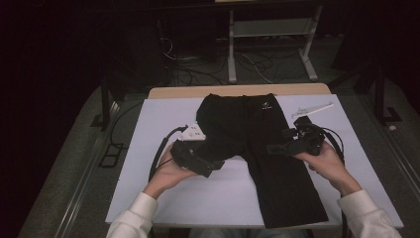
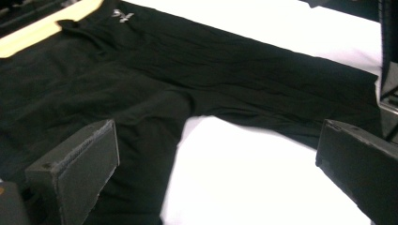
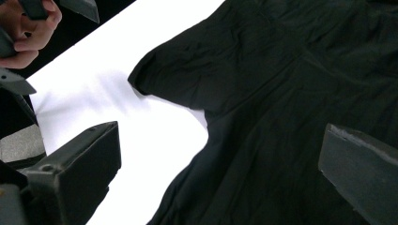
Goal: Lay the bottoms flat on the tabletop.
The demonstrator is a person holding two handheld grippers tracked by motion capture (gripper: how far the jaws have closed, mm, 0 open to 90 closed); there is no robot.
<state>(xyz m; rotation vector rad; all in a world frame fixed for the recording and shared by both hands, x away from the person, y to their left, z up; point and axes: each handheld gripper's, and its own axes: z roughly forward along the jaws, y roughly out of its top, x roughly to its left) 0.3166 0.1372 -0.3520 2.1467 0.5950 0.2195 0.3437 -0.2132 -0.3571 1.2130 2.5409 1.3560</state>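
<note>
**Two open grippers over dark trousers: where the grasp may fail**

Both tools are empty at this moment. The left gripper (image 1: pixel 214 167) sits at the lower middle-left of the high view, its jaws standing wide apart, and in its own view they frame the crotch and one leg of the black trousers (image 1: pixel 257 144) without touching the cloth. The right gripper (image 1: pixel 275 148) is at the middle right of that frame, also with jaws spread, hovering above the longer trouser leg; its own view shows cloth between and below the jaws, but I cannot tell if any jaw touches it.

The trousers lie flat on the white counter (image 1: pixel 148 148), waistband toward the top of the frame. One leg runs down to the lower right edge, while the other looks shorter, perhaps folded under itself near the left gripper.

Several things could go wrong from here, in my judgement. The fabric is thin and limp, so a jaw closing from above may slide over it and catch nothing, or catch two layers together. If the two grippers pull at unequal moments, the garment can twist and wrinkle. The long leg ends at the counter edge, so a careless drag may let it slip off. A white hanger-like piece (image 1: pixel 312 109) lies just beside the cloth at the upper right and could be snagged.
</note>
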